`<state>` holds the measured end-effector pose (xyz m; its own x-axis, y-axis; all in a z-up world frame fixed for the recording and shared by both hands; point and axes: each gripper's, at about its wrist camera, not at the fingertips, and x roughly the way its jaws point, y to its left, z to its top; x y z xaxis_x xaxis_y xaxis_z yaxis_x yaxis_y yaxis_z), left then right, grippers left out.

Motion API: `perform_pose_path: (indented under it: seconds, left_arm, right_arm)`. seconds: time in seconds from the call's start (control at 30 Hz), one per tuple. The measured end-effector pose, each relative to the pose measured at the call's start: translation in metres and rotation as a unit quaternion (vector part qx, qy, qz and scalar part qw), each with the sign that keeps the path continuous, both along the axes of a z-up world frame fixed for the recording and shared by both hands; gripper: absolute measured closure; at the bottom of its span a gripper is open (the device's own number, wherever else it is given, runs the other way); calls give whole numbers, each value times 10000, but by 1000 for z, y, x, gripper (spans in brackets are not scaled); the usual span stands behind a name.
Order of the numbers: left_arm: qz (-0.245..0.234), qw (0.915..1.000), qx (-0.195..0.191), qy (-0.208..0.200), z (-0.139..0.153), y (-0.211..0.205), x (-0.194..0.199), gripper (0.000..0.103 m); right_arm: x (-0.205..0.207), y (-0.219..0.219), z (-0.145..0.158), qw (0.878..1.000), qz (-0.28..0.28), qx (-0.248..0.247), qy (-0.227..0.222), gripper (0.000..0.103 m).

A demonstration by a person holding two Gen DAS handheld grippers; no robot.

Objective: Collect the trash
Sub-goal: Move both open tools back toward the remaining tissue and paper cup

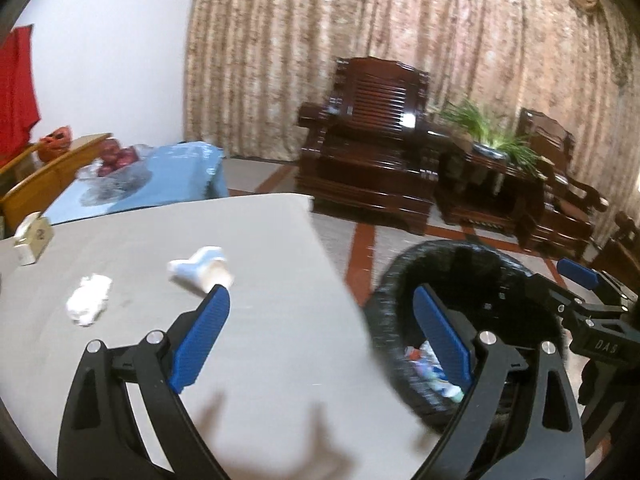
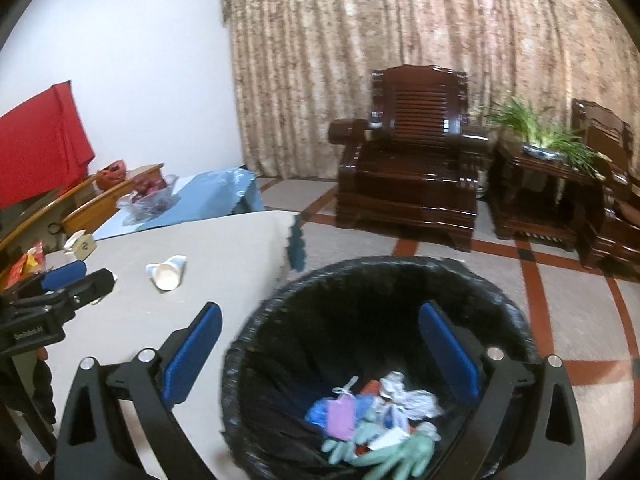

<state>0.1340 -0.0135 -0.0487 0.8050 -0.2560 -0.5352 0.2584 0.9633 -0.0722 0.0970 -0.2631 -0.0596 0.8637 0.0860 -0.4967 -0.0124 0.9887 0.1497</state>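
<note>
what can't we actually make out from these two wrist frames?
- Crumpled tissue: hidden in the right wrist view behind the left gripper.
- Bin contents: mostly hidden in the left wrist view by the rim and a finger.
- Small box: label too small and blurred.
- Paper cup: partly behind a fingertip.

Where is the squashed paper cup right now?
The paper cup lies on its side on the grey table, right of the crumpled tissue, left of the bin.

A dark wooden armchair (image 2: 412, 152) is standing far against the curtain (image 2: 400, 40). A potted plant (image 2: 540, 128) is sitting right of it
</note>
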Motion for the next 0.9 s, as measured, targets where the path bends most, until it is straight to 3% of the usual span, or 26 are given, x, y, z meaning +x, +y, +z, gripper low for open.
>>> perform_pose_path:
  seconds: [0.43, 0.7, 0.9]
  left_arm:
    - [928, 9955, 205, 41, -13, 106, 18, 12]
    - [1588, 9864, 394, 151, -33, 180, 53, 13]
    - [1948, 9791, 360, 465, -59, 224, 86, 13]
  right_arm:
    - [58, 90, -7, 9971, 749, -35, 101, 6]
    - [119, 157, -25, 9918, 1249, -60, 279, 6]
    - [170, 218, -48, 9839, 1698, -224, 508, 6]
